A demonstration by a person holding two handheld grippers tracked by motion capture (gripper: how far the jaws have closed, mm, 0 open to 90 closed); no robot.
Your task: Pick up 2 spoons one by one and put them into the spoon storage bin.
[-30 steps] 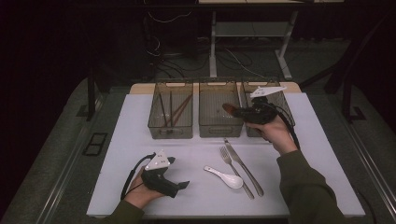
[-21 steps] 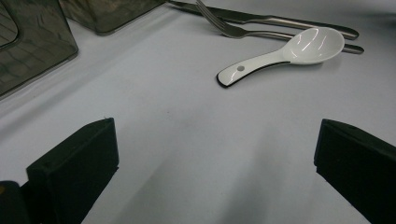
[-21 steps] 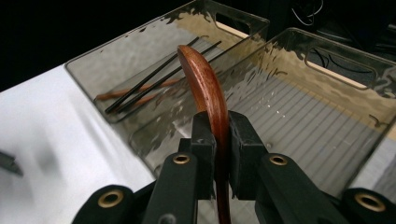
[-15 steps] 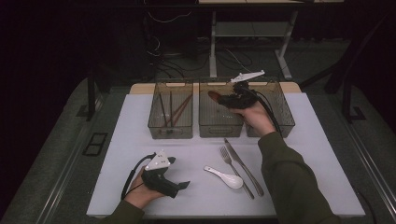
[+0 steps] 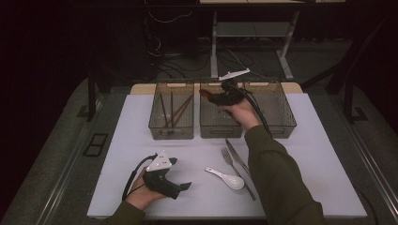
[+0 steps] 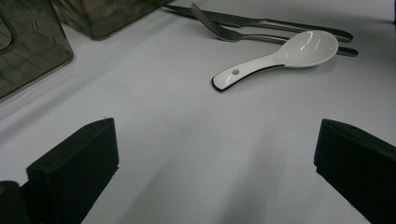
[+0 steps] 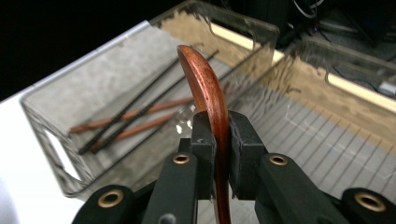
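Note:
My right gripper [image 5: 213, 97] hangs over the middle clear bin [image 5: 220, 129], shut on a brown wooden spoon [image 5: 204, 93]. In the right gripper view the wooden spoon [image 7: 207, 88] stands edge-on between the jaws of that gripper [image 7: 218, 128], its bowl curving up past them. My left gripper [image 5: 184, 186] rests on the white mat at the front left, open and holding nothing; in the left gripper view its jaws stand wide apart around bare mat [image 6: 215, 158]. A white ceramic spoon [image 6: 280, 57] lies ahead of them.
The left bin [image 5: 172, 132] holds several chopsticks [image 7: 130, 119]. The right bin [image 5: 280, 126] stands beside the middle one. A white spoon [image 5: 226, 177], a fork [image 5: 232, 161] and a knife [image 5: 237, 156] lie on the mat [image 5: 305, 154] in front of the bins.
My right gripper has carried the wooden spoon leftward and up, from near the right bin to over the middle bin. The left gripper has stayed put.

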